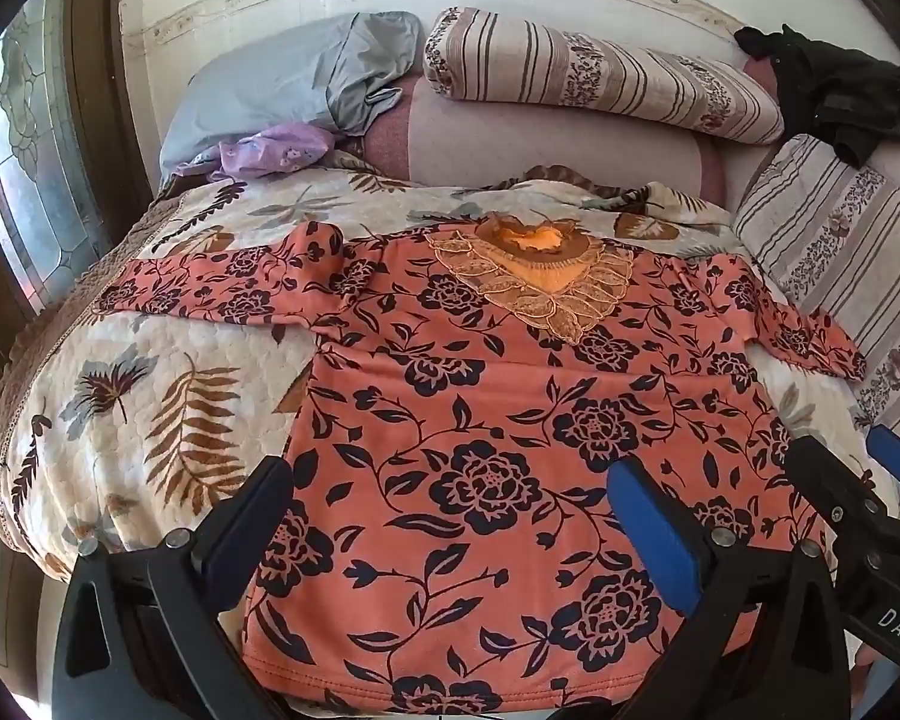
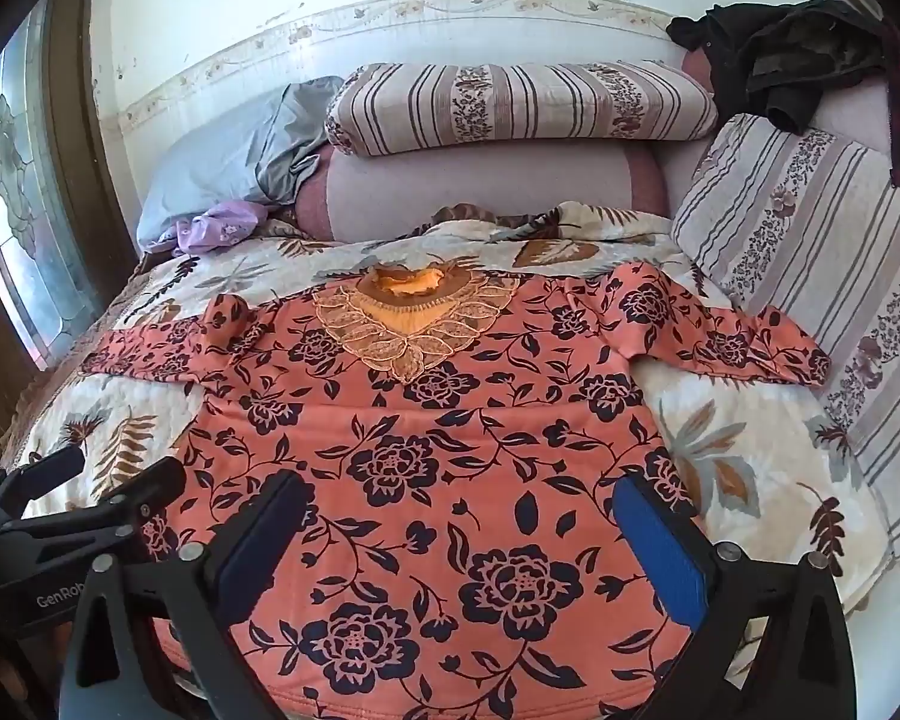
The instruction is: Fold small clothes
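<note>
Hovering wide open and empty, the left gripper and right gripper hang just above the near hem of the floral top, spread flat on the bed, ready, I'd say, to pinch both hem corners for a first fold.

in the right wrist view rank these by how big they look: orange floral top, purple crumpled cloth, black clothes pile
1. Orange floral top, spread flat and nearest.
2. Black clothes pile, far off.
3. Purple crumpled cloth, smallest, also far.
</note>
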The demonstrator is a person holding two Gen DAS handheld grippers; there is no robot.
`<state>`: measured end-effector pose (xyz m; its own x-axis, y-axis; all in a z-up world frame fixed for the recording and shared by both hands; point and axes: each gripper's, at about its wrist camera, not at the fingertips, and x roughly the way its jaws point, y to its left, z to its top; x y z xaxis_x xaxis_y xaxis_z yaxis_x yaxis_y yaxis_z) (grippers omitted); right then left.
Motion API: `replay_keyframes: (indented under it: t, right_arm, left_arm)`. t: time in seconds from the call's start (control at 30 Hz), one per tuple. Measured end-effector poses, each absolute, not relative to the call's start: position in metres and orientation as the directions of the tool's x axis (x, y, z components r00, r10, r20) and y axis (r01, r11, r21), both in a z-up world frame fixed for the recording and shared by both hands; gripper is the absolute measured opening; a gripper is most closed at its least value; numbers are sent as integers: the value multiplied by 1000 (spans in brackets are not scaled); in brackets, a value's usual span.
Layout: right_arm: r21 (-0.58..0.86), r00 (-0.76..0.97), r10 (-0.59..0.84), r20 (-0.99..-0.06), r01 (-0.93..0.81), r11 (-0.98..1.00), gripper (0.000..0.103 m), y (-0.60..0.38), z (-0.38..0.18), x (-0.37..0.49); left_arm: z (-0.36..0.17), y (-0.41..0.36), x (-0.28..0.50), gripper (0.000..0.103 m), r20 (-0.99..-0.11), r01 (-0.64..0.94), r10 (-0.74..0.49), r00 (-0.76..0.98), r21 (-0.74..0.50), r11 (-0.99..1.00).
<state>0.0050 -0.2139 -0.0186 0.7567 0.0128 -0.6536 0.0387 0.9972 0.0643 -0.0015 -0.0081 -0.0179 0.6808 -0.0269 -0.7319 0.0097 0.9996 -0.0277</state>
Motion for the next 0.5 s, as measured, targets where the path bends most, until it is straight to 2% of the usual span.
replay_keyframes:
  t: [0.5]
  right_arm:
    - [86,763,22,-646,43,995,103,-222,-7,6]
  left_arm:
    - [-10,-12,-9,103,-730,21,-45,682,-42,999]
